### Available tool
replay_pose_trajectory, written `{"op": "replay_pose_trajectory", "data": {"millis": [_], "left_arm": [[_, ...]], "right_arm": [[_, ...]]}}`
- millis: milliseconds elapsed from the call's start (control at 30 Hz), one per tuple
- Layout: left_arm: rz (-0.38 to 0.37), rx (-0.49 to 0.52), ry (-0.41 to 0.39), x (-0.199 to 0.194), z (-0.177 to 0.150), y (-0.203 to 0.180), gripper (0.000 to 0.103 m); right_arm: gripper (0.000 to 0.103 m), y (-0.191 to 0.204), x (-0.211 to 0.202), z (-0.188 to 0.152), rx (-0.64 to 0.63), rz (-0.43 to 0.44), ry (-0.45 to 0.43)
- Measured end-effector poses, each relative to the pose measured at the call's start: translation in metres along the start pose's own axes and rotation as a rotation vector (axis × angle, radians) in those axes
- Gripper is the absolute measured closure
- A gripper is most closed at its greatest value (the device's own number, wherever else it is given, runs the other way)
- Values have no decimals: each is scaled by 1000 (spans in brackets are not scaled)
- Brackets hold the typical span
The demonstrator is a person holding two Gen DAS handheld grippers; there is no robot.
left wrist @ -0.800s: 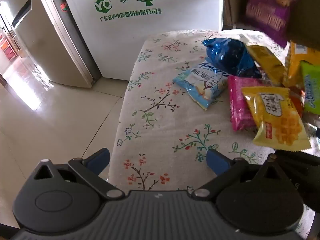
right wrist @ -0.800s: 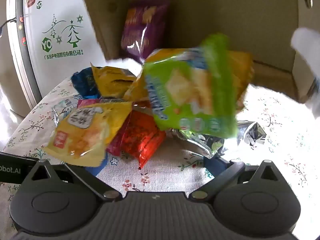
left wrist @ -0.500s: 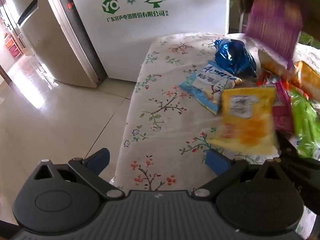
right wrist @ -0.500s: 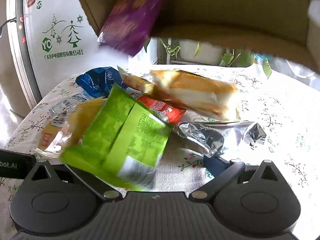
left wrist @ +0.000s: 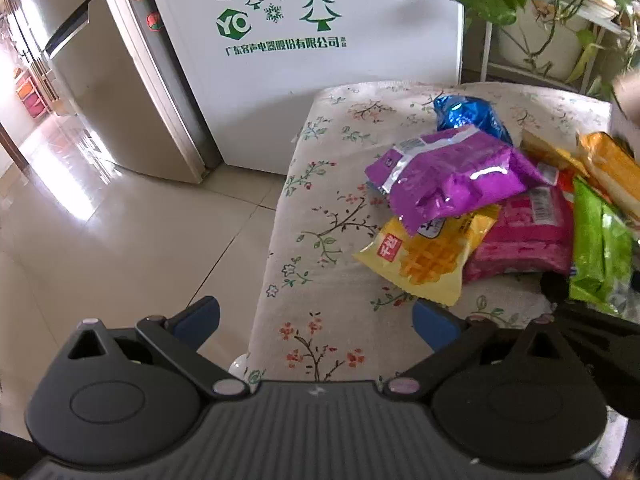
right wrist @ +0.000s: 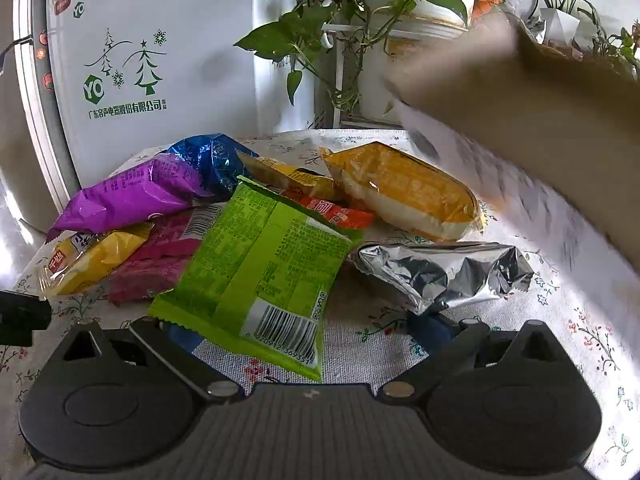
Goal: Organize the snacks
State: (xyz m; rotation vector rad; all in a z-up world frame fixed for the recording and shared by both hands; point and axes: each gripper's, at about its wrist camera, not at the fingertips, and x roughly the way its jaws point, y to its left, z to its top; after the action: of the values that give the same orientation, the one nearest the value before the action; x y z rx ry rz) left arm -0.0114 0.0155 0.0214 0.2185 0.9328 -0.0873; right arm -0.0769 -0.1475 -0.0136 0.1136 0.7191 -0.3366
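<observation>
Both jaws stand spread wide with nothing between them: the left gripper (left wrist: 316,320) hangs over the near edge of the floral tablecloth (left wrist: 320,280) at the bottom of its view, and the right gripper (right wrist: 308,332) sits low in its own view, its blue fingertips (right wrist: 430,330) parted on either side of the green packet's corner. The snacks lie in a loose heap on the cloth. In the left wrist view the purple packet (left wrist: 452,172) rests on top of the yellow waffle packet (left wrist: 428,256), with the blue foil bag (left wrist: 472,114) behind it toward the upper right and the pink packet (left wrist: 524,236) beside the yellow one at right. In the right wrist view the green packet (right wrist: 260,268) lies barcode-up in the centre, overlapping the pink packet's edge; the silver foil bag (right wrist: 444,272) lies to its right, the orange bread packet (right wrist: 408,192) sits behind that, and a small red packet (right wrist: 332,212) shows between them. A blurred cardboard box (right wrist: 540,120) fills the upper right of that view. A white refrigerator (left wrist: 320,40) with green tree print stands beyond the table, and potted plants (right wrist: 340,20) fill the top.
</observation>
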Motion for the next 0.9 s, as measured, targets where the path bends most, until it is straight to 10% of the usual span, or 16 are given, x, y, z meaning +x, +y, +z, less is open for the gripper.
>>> {"op": "replay_pose_trajectory", "data": {"millis": [900], "left_arm": [[-125, -60, -44, -61, -3, 17, 1]], "right_arm": [[0, -1, 0, 0, 1, 1, 1]]}}
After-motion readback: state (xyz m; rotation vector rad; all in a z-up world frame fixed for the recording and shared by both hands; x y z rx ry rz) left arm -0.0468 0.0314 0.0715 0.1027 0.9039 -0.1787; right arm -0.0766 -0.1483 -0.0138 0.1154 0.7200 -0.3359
